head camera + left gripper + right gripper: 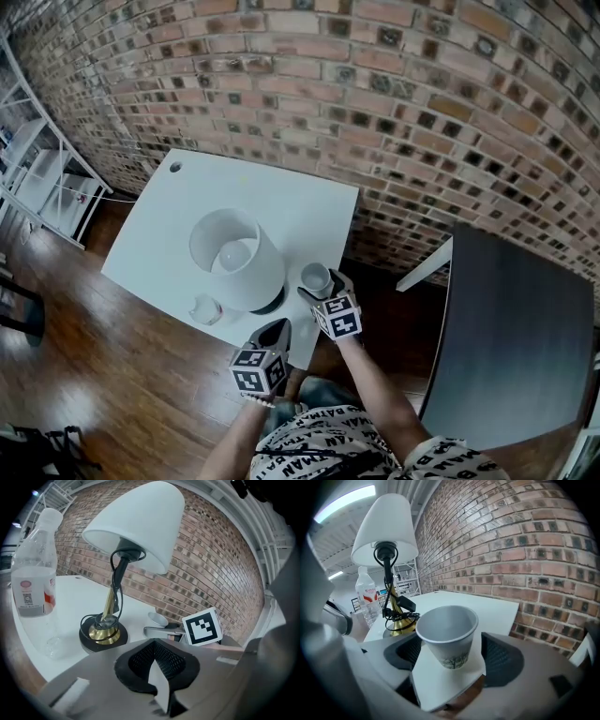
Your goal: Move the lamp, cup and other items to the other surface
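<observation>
Standing close to the right edge of the white counter, toward its near right corner, the paper cup is upright and empty, with a faint tree print low on its wall. The right claw is spread wide around it: one pad lies on each side of the cup, and the right gripper view shows a gap between each pad and the cup wall, so nothing is pinched. Just left of the cup, about midway along the near edge, stands the lamp, its white shade tilted over a brass stem, a round dark base and a coiled black cord. A clear plastic bottle with a red-and-white label stands left of the lamp base, near the same edge. The left claw is pressed together and empty. It points at the lamp base from just off the near edge, beside the near right corner. Each claw carries a cube with square markers. A dark counter stands bare to the right, apart from the white one. A brick wall runs behind both, wooden floor lies beneath, and a white rack stands at far left.
</observation>
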Demonstrator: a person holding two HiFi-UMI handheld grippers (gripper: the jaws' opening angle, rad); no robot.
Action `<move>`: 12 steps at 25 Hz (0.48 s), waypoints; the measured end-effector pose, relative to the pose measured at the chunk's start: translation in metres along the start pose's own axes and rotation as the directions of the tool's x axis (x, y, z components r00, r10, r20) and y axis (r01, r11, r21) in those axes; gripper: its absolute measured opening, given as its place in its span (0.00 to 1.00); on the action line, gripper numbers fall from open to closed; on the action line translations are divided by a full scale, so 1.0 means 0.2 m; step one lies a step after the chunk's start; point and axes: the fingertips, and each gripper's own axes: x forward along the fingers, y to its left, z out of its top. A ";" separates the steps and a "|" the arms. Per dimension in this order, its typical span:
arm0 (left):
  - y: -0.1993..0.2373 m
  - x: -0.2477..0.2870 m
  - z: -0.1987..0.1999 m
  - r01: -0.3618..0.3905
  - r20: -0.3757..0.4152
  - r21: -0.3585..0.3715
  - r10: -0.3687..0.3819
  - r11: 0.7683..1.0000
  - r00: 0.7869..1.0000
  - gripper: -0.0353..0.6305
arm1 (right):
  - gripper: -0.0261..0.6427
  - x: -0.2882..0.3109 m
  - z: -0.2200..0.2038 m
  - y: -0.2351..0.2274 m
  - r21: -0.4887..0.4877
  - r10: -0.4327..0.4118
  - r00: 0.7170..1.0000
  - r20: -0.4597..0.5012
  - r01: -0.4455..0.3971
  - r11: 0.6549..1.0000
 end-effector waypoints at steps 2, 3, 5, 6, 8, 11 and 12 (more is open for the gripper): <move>0.01 0.00 0.00 -0.004 -0.001 -0.002 0.004 1.000 1.000 0.05 | 0.58 0.01 0.01 0.00 -0.004 -0.002 1.000 0.014 0.002 1.000; 0.01 0.00 0.00 0.001 -0.002 -0.009 -0.001 1.000 1.000 0.05 | 0.58 0.02 0.01 0.01 -0.003 -0.002 1.000 0.015 0.002 1.000; 0.00 -0.01 0.01 0.017 -0.001 -0.027 -0.017 0.999 1.000 0.05 | 0.58 0.04 0.01 0.01 0.004 -0.001 1.000 0.010 0.001 1.000; -0.01 -0.01 0.01 0.020 0.000 -0.030 -0.020 0.999 1.000 0.05 | 0.58 0.04 0.01 0.01 0.006 0.000 1.000 0.010 0.000 1.000; 0.01 -0.02 0.01 0.012 0.002 -0.016 -0.011 1.000 1.000 0.05 | 0.56 0.04 0.02 0.01 0.005 0.001 1.000 0.013 -0.001 1.000; 0.03 -0.03 0.02 -0.001 0.000 0.004 0.001 1.000 1.000 0.05 | 0.56 0.01 0.05 0.02 0.005 -0.005 1.000 0.022 0.005 1.000; 0.02 -0.04 0.02 0.002 -0.002 0.006 -0.002 1.000 1.000 0.05 | 0.56 -0.01 0.06 0.02 0.007 -0.009 1.000 0.023 0.009 1.000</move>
